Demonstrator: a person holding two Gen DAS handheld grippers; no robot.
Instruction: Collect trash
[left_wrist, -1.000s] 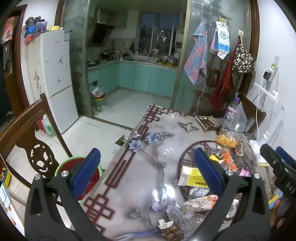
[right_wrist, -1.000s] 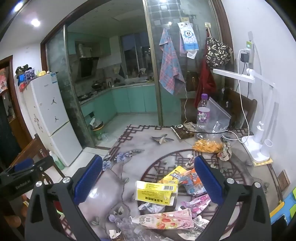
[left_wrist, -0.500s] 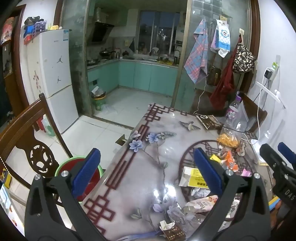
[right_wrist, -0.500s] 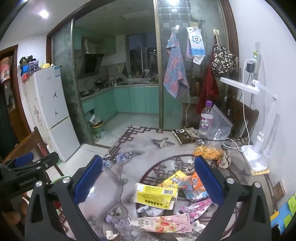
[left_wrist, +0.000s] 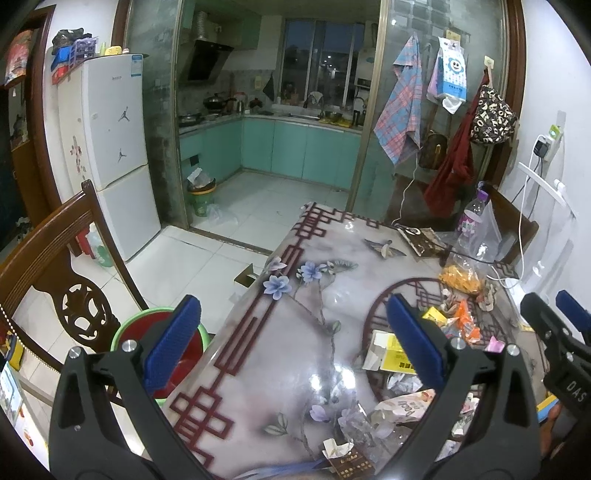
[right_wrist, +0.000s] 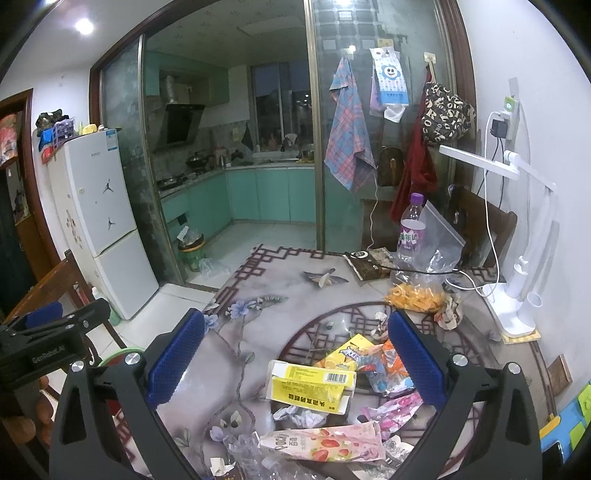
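Red-and-green bin (left_wrist: 173, 343) sits on floor at table's left edge, likely the drop spot. Left gripper (left_wrist: 295, 345) wide open, empty, over bare tabletop (left_wrist: 280, 369). Right gripper (right_wrist: 295, 360) also spread wide, empty, held above the wrappers, probably lining up on yellow carton (right_wrist: 312, 384); pink wrapper (right_wrist: 321, 443) lies nearer.

Trash lay heaped in lower centre-right of the right wrist frame. Yellow carton (right_wrist: 312, 384) flattened, barcode up, flaps torn open. Pink strawberry-print wrapper (right_wrist: 321, 445) lay flat just below it. Crumpled white paper (right_wrist: 299, 413) sat between the two. Orange and blue snack packets (right_wrist: 384, 365) overlapped right of carton. Clear bag of orange crisps (right_wrist: 415, 297) slumped farther up.
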